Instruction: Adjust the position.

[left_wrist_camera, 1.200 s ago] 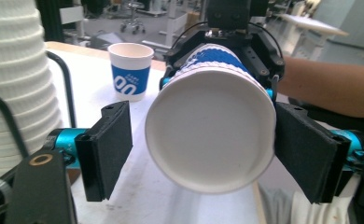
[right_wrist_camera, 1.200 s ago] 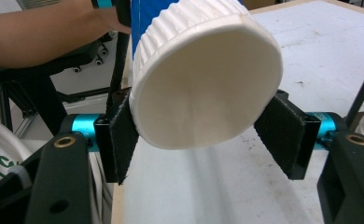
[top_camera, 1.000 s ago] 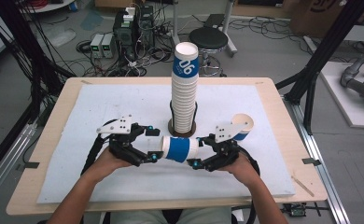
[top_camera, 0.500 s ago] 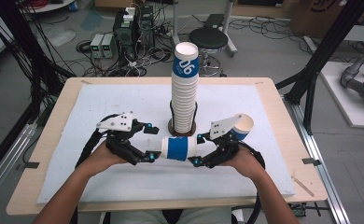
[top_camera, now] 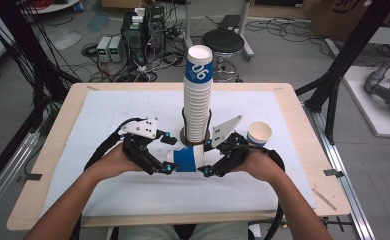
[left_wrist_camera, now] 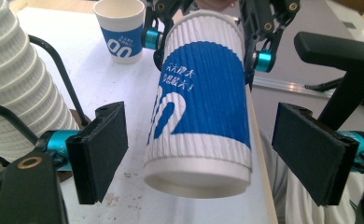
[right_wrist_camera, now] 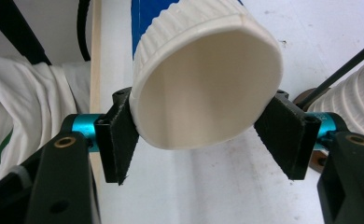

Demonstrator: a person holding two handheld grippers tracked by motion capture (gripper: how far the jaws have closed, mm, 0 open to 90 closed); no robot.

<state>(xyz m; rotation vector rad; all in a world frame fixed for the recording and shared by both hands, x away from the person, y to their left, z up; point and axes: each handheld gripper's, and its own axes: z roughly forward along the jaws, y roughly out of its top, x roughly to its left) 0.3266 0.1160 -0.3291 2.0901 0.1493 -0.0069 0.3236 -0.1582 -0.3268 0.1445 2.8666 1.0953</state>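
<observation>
A blue-and-white ribbed paper cup lies on its side in the air just above the white mat, in front of the tall stack of cups. My right gripper is shut on the cup at its open mouth, and the pads press the rim slightly oval. My left gripper is open around the cup's base end, with both pads standing clear of its sides. In the high view the left gripper and right gripper face each other across the cup.
One loose cup stands upright on the mat to the right of the stack, behind my right hand. The stack rests on a round brown base with a black wire holder. The table's front edge runs near the person's body.
Both grippers and the cup between them have risen slightly. My right gripper has drawn away from the loose upright cup, which now stands apart from it.
</observation>
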